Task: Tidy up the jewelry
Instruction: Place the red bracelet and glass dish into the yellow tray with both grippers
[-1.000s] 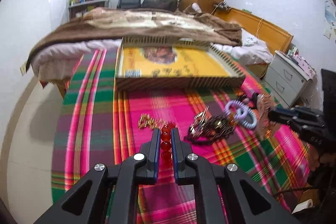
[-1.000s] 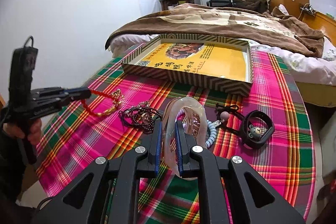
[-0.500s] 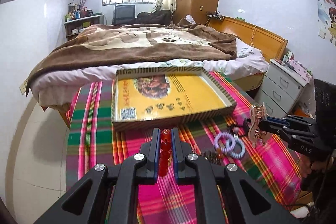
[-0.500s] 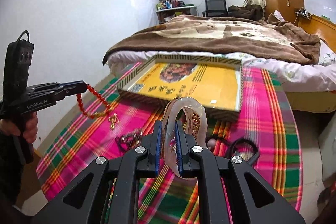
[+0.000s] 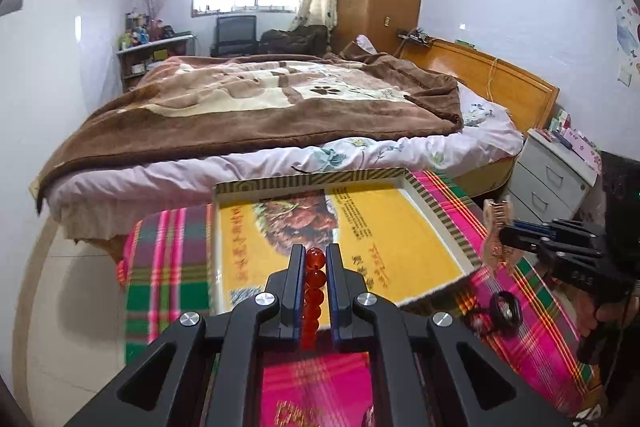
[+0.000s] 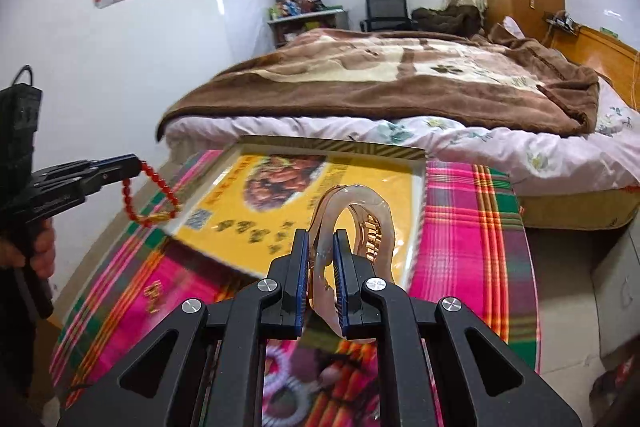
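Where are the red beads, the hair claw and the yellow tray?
red beads [image 6: 160,183], right wrist view, hanging loop.
hair claw [image 6: 360,203], right wrist view, curved top.
yellow tray [image 5: 400,227], left wrist view, bare yellow floor.

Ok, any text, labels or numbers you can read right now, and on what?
Nothing reads clearly.
Tray bottom: Chinese characters and a QR code on yellow, too blurred to read.
Left gripper, shut on beads: faint print on its side, unreadable.
Right gripper, shut on clip: faint print on its side, unreadable.
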A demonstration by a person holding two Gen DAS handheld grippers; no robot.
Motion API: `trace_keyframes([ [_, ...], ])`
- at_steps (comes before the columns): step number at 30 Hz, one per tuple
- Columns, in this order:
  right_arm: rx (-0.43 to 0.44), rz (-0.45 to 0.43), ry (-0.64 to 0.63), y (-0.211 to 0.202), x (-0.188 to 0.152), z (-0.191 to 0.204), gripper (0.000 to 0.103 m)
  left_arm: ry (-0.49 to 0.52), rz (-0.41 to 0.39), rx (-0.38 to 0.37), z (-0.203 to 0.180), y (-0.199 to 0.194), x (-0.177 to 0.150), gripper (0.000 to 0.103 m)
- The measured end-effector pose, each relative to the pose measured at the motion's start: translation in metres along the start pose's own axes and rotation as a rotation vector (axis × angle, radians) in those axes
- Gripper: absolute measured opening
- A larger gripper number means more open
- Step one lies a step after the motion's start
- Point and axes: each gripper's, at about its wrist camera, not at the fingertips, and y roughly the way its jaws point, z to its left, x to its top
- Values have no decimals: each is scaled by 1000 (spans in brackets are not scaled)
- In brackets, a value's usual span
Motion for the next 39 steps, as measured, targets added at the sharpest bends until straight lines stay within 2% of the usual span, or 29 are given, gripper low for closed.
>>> trace_keyframes([
  [11,-65,126,14,83,17,-28,12,-75,76,-20,23,98,16,10],
  [15,-79,148,-11,101,26,-27,13,-81,119,25,35,125,12,10],
  [24,-89,177,-53,126,38,-14,13,-99,176,98,57,144,1,10],
  [30,-95,190,-45,130,36,-12,13,-110,196,109,62,151,-4,10],
  [32,-93,194,-35,131,37,-12,13,-122,206,108,64,152,-5,14],
  [35,-95,192,-29,131,37,-12,14,-116,208,113,62,151,-7,33],
  [37,-87,188,-21,128,37,-12,18,-119,204,106,61,149,-8,50],
  [39,-81,181,-14,124,37,-10,19,-128,201,108,60,145,-9,54],
])
